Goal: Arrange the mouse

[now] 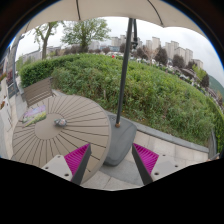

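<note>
A round slatted wooden table [70, 135] stands ahead and to the left of my fingers. On it lies a small pale object [58, 122] that looks like the mouse, next to a light green flat mat [35, 118]. My gripper [112, 163] is open and empty, held above the paved floor to the right of the table. Its left finger [77, 158] overlaps the table's near edge and its right finger [146, 158] is over the paving. The mouse is well beyond the left finger.
A parasol pole [124, 75] rises from a grey base [118, 140] just ahead, between my fingers. A wooden chair [38, 92] stands behind the table. A green hedge [160, 95] bounds the terrace, with buildings beyond.
</note>
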A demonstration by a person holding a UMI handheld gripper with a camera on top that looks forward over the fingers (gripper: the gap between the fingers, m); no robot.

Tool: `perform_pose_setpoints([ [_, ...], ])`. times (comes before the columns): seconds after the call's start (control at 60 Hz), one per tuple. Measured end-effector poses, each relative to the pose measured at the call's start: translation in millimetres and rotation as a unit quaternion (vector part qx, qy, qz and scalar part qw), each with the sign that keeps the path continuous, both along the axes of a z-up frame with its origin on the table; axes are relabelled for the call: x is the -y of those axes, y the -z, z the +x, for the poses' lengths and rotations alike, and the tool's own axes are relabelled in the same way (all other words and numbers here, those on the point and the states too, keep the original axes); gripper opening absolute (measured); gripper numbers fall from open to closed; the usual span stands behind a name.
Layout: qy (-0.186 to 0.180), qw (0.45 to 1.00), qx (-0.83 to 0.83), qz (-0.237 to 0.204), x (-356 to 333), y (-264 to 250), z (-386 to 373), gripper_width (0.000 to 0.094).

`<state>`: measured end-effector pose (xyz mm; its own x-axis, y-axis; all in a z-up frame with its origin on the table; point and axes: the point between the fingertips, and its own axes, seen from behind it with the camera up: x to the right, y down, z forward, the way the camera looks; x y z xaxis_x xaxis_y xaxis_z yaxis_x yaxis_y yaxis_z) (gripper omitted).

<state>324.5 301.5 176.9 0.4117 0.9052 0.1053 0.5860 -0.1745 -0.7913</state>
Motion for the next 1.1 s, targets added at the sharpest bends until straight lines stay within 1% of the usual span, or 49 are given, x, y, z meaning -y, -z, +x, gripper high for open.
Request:
perform_pose_setpoints([
  [0.117, -0.037, 0.999, -0.008, 0.001, 22.7, 5.8, -23.4, 0.0843],
  [0.217, -0.069, 0.998, -0.003, -0.005, 57.7, 8.5, -37.8, 0.0844],
  [0.433, -0.152, 0.988, -0.029, -0.015, 130.6, 10.1, -74.1, 0.0843],
  [0.517, -0.172, 0.984, -0.043, -0.019, 150.0, 16.6, -89.0, 0.0842],
  [0.6, -0.181, 0.982, -0.051, -0.026, 160.8, 28.4, -104.0, 0.0843],
  [0.683, -0.181, 0.982, -0.052, -0.034, 168.7, 44.0, -124.1, 0.0844],
  [0.783, -0.189, 0.979, -0.071, -0.023, 172.2, 57.1, -152.2, 0.0845],
  [0.9, -0.191, 0.978, -0.08, -0.007, 173.7, 78.2, -188.5, 0.0844],
  [1.1, -0.181, 0.98, -0.078, -0.013, 173.1, 123.7, -238.3, 0.0845],
])
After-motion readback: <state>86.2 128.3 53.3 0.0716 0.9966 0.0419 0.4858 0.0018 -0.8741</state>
